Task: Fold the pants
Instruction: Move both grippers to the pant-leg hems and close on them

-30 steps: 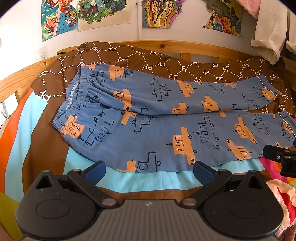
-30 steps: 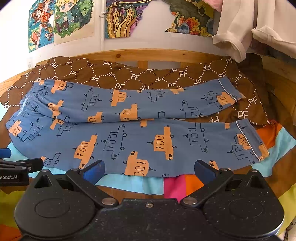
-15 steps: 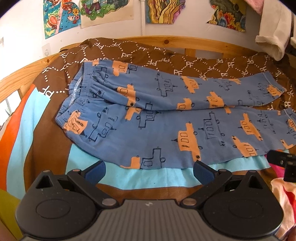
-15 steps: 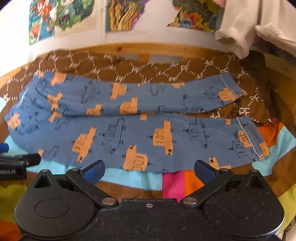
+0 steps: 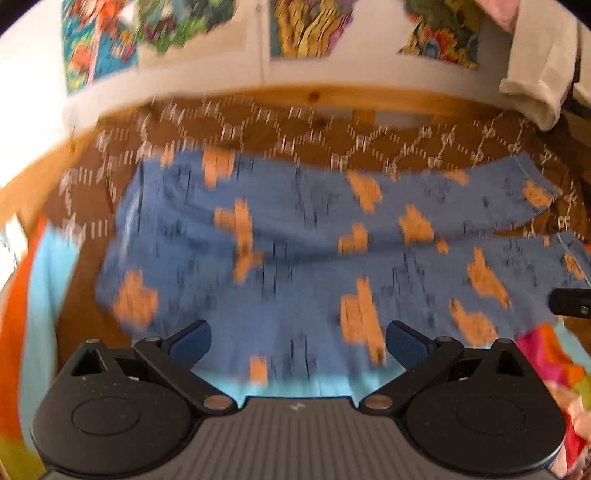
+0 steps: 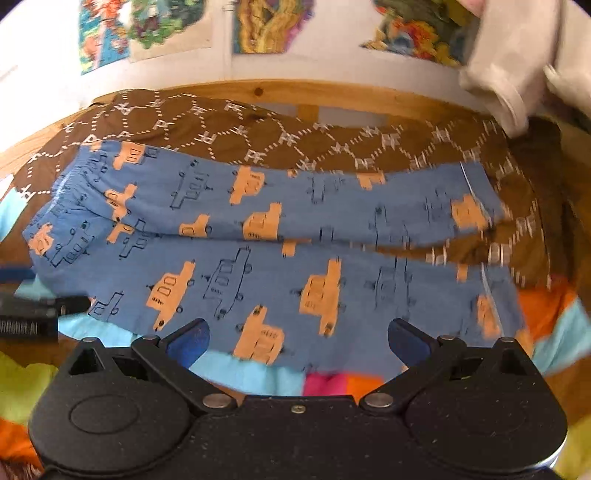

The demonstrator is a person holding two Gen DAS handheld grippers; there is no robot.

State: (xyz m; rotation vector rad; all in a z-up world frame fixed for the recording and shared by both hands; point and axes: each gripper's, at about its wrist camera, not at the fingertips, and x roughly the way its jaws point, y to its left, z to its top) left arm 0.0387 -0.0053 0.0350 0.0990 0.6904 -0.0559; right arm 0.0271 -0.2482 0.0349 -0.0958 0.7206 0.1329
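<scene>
**Claws poised wide at the near hem of the pants**

Both claws stood wide and held nothing; the left claw [image 5: 297,341] hung over the near edge of the pants [image 5: 314,258] toward the waistband end, and the right claw [image 6: 295,341] over the same edge nearer the cuffs; that spacing looked chosen so the near leg could be pinched at two places and laid over the far one. The pants lay flat across the bed, waistband to the left, legs running right and slightly parted, the far leg [image 6: 295,192] resting on the brown blanket [image 6: 258,125] and the near leg [image 6: 277,284] on the striped sheet [image 6: 251,376]; neither claw appeared to touch cloth yet, though the left view was badly blurred. Behind ran the wooden rail [image 6: 314,90] and, above it, posters [image 6: 273,24] on the wall; a pale garment [image 6: 517,66] hung at the right, well clear. Nothing lay on the pants; the gap between the legs seemed the only snag for a neat fold.
</scene>
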